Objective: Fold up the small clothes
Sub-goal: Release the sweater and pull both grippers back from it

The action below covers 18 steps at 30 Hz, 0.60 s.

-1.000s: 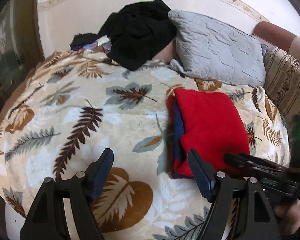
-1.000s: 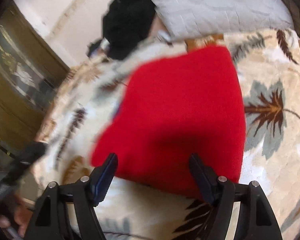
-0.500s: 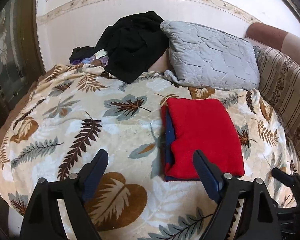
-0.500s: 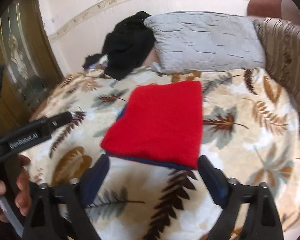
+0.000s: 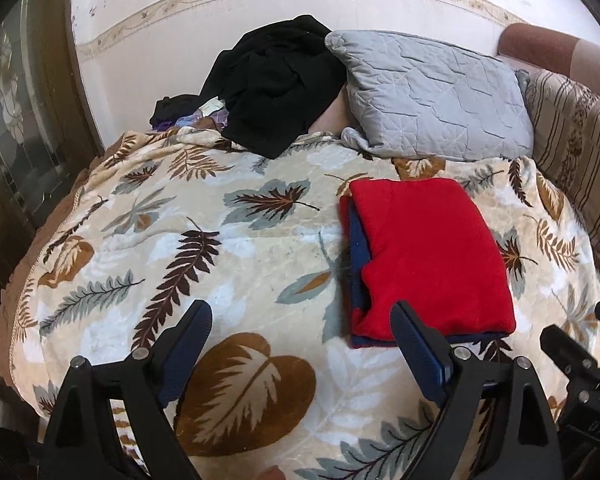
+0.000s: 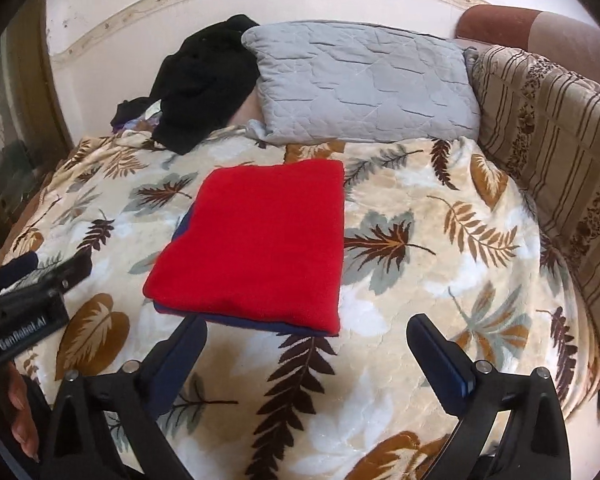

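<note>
A folded red garment with a dark blue layer under it (image 5: 428, 256) lies flat on the leaf-patterned blanket (image 5: 236, 248); it also shows in the right wrist view (image 6: 260, 248). My left gripper (image 5: 300, 332) is open and empty, hovering near the bed's front edge, left of the garment's near corner. My right gripper (image 6: 308, 344) is open and empty, held back just in front of the garment's near edge, not touching it. The left gripper's body shows at the left edge of the right wrist view (image 6: 24, 304).
A grey quilted pillow (image 5: 432, 100) and a heap of black clothes (image 5: 276, 80) lie at the head of the bed against the wall. A striped cushion (image 6: 552, 152) lines the right side. A dark wooden cabinet (image 5: 16, 136) stands left.
Both grippers have pulled back and up from the folded red garment; the right one was close over it a second ago. The garment has stayed in place.
</note>
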### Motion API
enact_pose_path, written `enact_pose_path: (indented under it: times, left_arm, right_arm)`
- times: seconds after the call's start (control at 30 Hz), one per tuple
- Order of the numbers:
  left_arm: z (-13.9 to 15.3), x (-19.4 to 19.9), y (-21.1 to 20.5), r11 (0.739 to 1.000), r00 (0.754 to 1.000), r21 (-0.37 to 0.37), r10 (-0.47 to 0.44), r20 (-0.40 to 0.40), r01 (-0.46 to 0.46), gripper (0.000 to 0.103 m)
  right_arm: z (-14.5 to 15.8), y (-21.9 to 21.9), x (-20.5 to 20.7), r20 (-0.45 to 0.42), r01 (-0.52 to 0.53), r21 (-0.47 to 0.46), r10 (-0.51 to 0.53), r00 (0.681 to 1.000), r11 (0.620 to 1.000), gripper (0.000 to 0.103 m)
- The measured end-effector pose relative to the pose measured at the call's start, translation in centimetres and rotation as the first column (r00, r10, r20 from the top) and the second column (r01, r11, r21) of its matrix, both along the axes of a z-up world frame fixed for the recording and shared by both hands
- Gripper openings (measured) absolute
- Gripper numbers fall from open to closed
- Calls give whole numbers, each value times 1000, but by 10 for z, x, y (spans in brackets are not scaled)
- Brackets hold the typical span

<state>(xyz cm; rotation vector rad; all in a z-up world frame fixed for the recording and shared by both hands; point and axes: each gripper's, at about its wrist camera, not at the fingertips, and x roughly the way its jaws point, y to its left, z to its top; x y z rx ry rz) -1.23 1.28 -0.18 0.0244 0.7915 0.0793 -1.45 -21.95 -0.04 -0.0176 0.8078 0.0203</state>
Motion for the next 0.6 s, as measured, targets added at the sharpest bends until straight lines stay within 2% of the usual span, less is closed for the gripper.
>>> enact_pose_path:
  times: [0.17,0.6]
  left_arm:
    - [0,0,-3,1000,1000,16,1,4,-1,91]
    - [4,-4,-12,1000,1000,4,-24,2,24,91]
  right_arm:
    - [4,0,0,12,-1,-2,1,1000,1000,102]
    - [3,-4,3,11,13,-13,-13,1000,1000,102]
